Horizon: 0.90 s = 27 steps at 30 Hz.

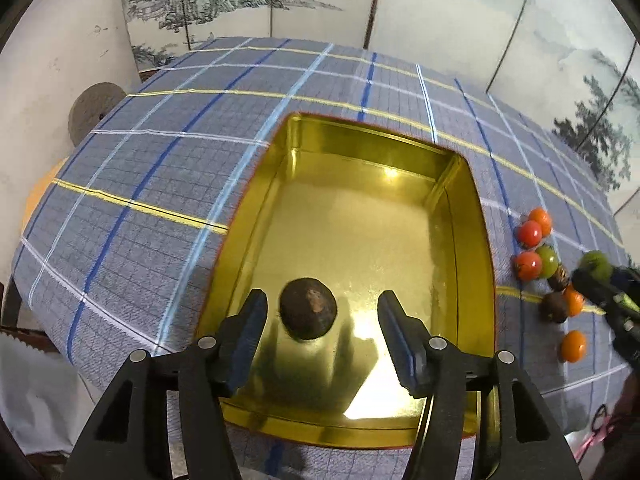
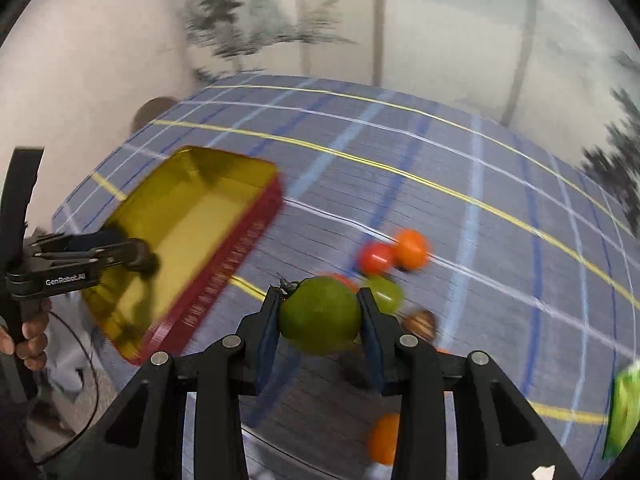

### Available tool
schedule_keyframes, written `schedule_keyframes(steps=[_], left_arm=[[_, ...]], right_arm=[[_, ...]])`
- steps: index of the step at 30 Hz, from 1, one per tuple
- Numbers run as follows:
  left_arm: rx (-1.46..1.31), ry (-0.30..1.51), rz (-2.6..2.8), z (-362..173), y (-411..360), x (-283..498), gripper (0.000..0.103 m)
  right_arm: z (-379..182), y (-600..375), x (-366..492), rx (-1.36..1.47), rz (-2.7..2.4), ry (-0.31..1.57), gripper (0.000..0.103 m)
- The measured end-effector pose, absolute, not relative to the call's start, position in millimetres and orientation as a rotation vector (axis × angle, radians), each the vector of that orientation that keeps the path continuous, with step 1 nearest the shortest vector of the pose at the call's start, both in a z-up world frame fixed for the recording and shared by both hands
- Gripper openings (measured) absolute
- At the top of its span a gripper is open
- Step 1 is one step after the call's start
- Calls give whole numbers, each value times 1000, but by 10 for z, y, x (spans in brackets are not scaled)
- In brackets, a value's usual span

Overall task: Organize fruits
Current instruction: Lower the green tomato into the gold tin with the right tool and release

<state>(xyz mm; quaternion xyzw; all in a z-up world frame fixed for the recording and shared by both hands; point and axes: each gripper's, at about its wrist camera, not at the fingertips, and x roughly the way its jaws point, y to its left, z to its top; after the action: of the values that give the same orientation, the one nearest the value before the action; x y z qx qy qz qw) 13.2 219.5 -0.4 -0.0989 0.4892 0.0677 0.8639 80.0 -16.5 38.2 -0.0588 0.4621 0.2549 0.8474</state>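
A gold tin tray with red outer walls lies on the plaid tablecloth. A dark brown round fruit sits on its floor. My left gripper is open above the tray, its fingers either side of that fruit and apart from it. My right gripper is shut on a green fruit and holds it above the cloth, right of the tray; it also shows in the left wrist view. Red, orange, green and brown fruits lie in a cluster right of the tray.
The blue plaid tablecloth covers the table. A painted folding screen stands behind it. A lone orange fruit lies near the front right. A green packet shows at the right edge.
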Motion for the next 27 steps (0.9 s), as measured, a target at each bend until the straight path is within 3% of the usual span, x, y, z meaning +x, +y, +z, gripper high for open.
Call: schedule_keyframes(steps=[15, 27], left_arm=[[-286, 983, 379, 97, 2955, -222, 64], [-310, 1010, 405, -25, 3073, -339, 64]], right_arm=[[167, 1240, 740, -283, 828, 1035, 35], [-73, 1539, 723, -363, 840, 1116, 36]])
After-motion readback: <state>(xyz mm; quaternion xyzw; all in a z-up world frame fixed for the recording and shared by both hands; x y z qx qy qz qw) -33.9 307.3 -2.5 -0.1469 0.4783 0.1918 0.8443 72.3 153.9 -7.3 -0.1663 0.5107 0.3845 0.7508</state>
